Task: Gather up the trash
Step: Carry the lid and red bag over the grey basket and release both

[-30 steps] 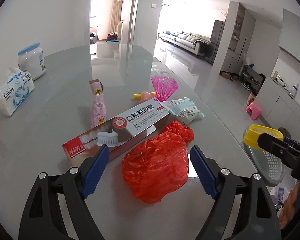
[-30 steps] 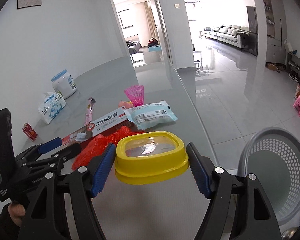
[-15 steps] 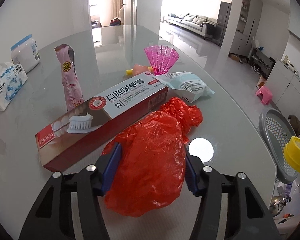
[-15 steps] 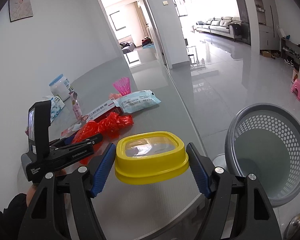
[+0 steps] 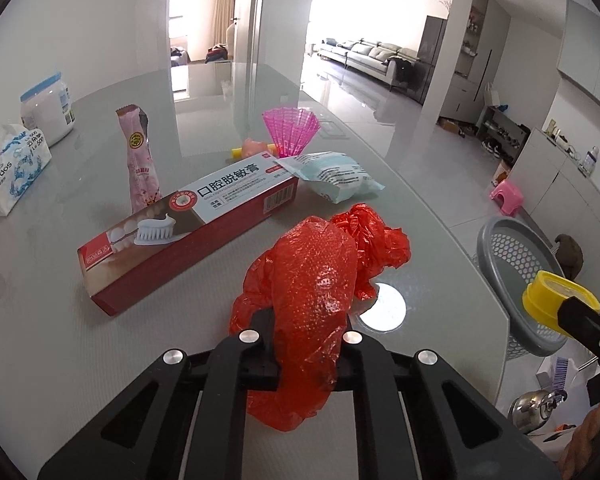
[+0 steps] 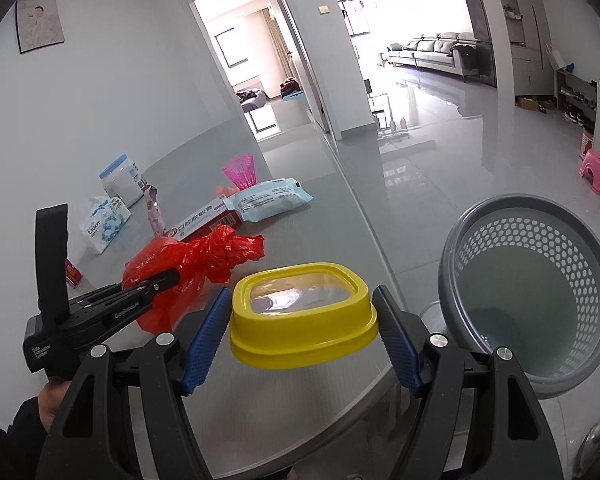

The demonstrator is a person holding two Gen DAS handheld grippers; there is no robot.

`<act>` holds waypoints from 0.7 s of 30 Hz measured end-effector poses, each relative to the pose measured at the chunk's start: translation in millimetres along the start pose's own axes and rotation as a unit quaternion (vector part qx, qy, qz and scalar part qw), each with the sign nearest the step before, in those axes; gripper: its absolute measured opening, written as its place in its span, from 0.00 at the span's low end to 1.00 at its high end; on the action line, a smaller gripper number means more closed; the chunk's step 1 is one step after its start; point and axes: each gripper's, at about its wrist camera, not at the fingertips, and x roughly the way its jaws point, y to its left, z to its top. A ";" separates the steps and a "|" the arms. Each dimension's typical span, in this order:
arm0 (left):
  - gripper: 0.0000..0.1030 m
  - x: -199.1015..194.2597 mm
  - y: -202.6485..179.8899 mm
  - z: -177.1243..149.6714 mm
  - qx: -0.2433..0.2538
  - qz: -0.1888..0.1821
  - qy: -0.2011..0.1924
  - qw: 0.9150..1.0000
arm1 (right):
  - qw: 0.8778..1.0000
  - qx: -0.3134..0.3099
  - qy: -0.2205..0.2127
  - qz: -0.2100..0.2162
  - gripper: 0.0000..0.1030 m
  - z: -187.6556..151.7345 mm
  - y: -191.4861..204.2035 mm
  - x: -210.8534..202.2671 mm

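My left gripper (image 5: 306, 340) is shut on a crumpled red plastic bag (image 5: 320, 280) on the glass table (image 5: 60, 320); the bag hides its fingertips. The bag also shows in the right wrist view (image 6: 188, 264). My right gripper (image 6: 302, 316) is shut on a yellow lid (image 6: 302, 314) and holds it beyond the table's edge, left of the grey perforated basket (image 6: 532, 304). The lid (image 5: 556, 300) and the basket (image 5: 516, 276) show at the right of the left wrist view.
On the table lie a toothpaste box (image 5: 188, 232), a pink sachet (image 5: 140, 160), a wet-wipe pack (image 5: 332, 176), a pink fan-shaped item (image 5: 292, 128), a tissue pack (image 5: 14, 168), a white jar (image 5: 46, 114) and a red can (image 6: 73, 272). A metal kettle (image 5: 536, 412) stands on the floor.
My left gripper moved forward over the red bag and closed on it. My right gripper carried the yellow lid to the right, off the table toward the basket.
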 end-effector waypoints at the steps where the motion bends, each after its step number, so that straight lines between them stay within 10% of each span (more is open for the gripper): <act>1: 0.10 -3.4 -4.6 0.5 0.003 -0.004 -0.003 1.000 | 1.000 0.003 -0.003 -0.004 0.68 -0.7 -4.0 -3.7; 21: 0.10 9.8 -204.4 -0.7 0.129 -0.129 0.009 0.983 | 0.983 0.118 -0.050 -0.133 0.68 -37.4 -164.3 -89.5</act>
